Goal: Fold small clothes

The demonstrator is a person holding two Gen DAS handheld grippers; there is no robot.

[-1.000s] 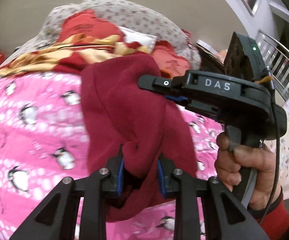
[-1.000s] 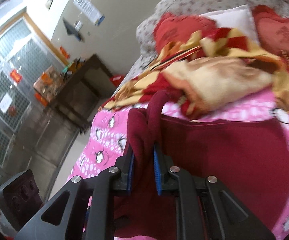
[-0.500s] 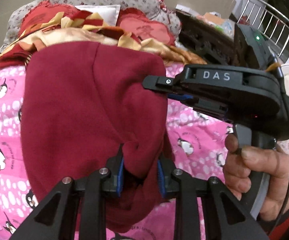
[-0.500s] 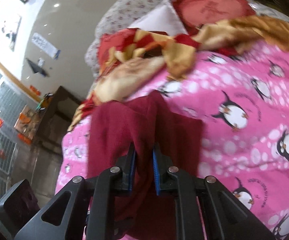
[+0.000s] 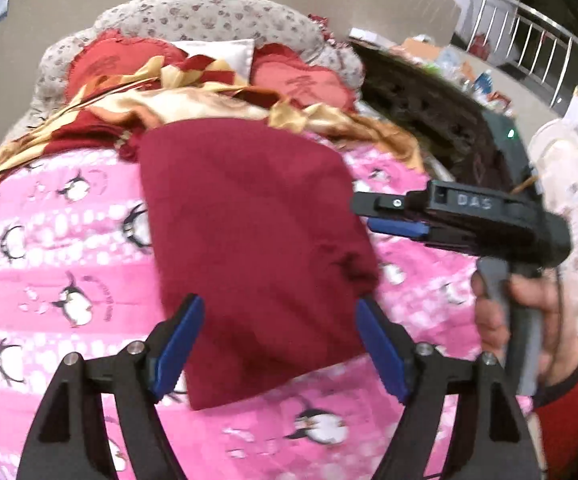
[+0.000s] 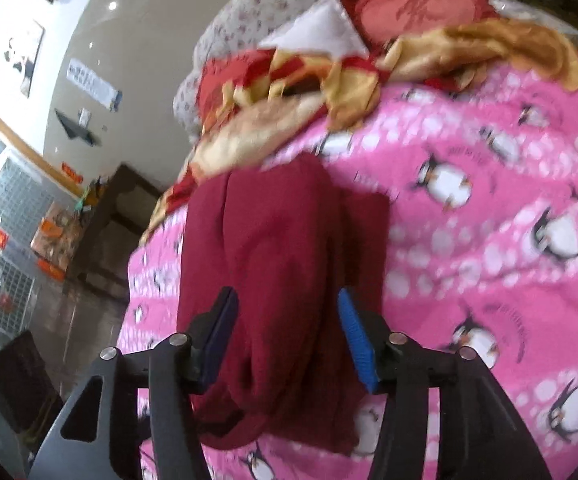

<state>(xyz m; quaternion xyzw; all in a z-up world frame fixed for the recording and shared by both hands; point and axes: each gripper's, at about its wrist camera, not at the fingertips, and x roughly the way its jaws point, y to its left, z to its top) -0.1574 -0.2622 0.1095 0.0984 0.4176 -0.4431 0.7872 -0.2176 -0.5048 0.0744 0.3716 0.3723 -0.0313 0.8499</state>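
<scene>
A dark red garment point(image 5: 249, 248) lies folded on the pink penguin blanket point(image 5: 57, 240). My left gripper point(image 5: 279, 340) is open, its blue-padded jaws spread on either side of the garment's near edge, holding nothing. My right gripper point(image 6: 287, 332) is open too, its jaws apart over the garment point(image 6: 281, 280), which lies bunched in folds below it. In the left wrist view the right gripper point(image 5: 393, 216) shows at the garment's right edge, held by a hand.
A red and gold quilt point(image 5: 177, 100) and red cushions point(image 5: 301, 84) are heaped at the head of the bed. A dark carved bed frame point(image 5: 429, 108) runs along the right. The bed's left edge drops to a tiled floor point(image 6: 69, 300).
Both grippers have opened and let go of the red garment, which now lies flat on the blanket. The right gripper has drawn back to the garment's right edge.
</scene>
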